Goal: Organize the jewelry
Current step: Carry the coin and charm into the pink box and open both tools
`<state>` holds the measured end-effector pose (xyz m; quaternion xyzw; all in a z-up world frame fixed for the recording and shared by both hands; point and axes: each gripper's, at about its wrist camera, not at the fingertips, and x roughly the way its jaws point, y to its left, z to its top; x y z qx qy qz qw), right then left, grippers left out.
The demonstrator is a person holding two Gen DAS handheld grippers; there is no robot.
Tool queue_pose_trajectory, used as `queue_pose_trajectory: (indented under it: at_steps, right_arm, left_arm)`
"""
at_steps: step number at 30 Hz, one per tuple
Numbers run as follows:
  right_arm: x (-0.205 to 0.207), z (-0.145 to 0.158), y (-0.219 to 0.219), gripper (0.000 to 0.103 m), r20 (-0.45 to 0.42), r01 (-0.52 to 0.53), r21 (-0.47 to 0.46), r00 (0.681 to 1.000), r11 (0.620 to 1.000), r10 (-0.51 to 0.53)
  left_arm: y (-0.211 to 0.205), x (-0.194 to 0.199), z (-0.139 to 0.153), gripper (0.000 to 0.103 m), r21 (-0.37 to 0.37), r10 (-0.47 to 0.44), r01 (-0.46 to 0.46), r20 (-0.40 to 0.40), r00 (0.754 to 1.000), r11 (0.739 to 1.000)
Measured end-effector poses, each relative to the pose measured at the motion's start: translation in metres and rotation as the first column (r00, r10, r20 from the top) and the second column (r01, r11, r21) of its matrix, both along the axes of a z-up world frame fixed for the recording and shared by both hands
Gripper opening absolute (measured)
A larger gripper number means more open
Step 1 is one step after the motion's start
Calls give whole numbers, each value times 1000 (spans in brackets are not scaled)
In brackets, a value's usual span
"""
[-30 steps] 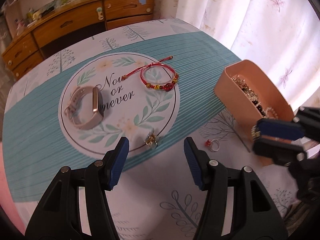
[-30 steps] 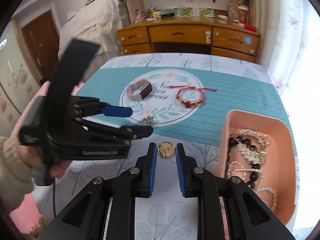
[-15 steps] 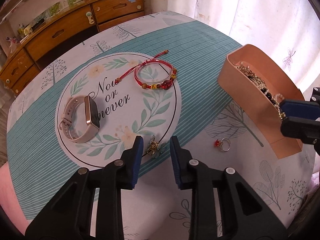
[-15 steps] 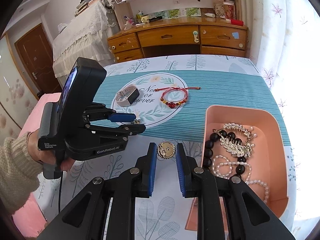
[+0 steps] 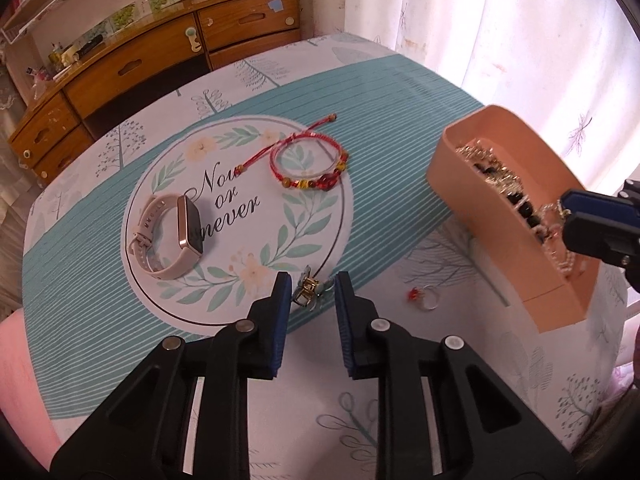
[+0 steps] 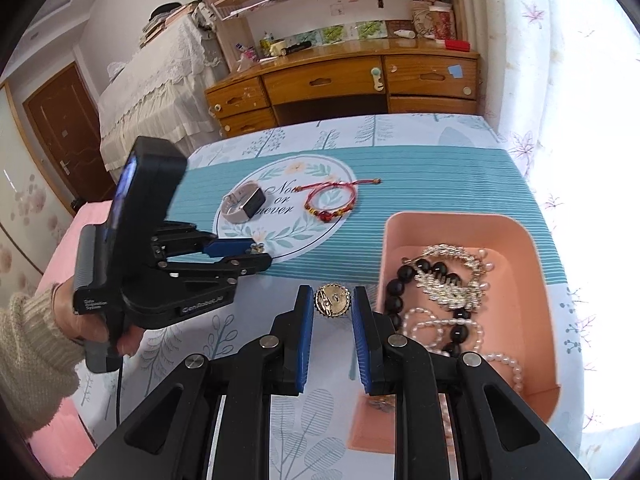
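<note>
My left gripper (image 5: 310, 292) points down at the tablecloth, its jaws closing on a small gold trinket (image 5: 306, 290) that lies at the round print's near edge; the pads touch its sides. My right gripper (image 6: 333, 304) is shut on a round gold pendant (image 6: 333, 300), held above the table just left of the pink box (image 6: 536, 264). That box holds black beads, pearls and a silver chain. On the print lie a beige smartwatch (image 5: 168, 236) and a red beaded bracelet (image 5: 308, 164). A ring with a red stone (image 5: 424, 298) rests between the trinket and the box (image 5: 472, 200).
A hand in a cream sleeve (image 6: 36, 344) holds the left gripper (image 6: 258, 250). Beyond the table's far edge stands a wooden dresser (image 6: 340, 80). A curtain (image 5: 500, 32) hangs at the right, and a pink surface (image 5: 24, 344) lies off the left edge.
The left jaws have come together from wide apart around the gold trinket. The right gripper, still holding the pendant, has drifted toward the pink box.
</note>
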<state>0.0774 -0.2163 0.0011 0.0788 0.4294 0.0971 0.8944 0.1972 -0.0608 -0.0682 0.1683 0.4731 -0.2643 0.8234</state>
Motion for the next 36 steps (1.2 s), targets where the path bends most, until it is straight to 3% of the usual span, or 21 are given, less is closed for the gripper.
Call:
queue_pose_trajectory:
  at_steps: [14,26,33,36]
  right_arm:
    - [-36,-7,-85,19,-32,233,27,972,972,-232]
    - [-33,-31,-112,19,-53,320,34,946,947,-318]
    - [-29,-38,-119,20,-55,346,24,937,938,-344]
    - [-26,-41,-123,26,-63,356,48,934,933,-352]
  left_arm:
    - [-84,-49,73,19,-118,-100,105,48,994,987]
    - [-189,-43,57,20,-153,-213,207,-26,977,966]
    - [-218,-26,48,20,-163,-233,216,-89,968,963]
    - [-217,-21,46,24,-173,-219,197,-118,969,965]
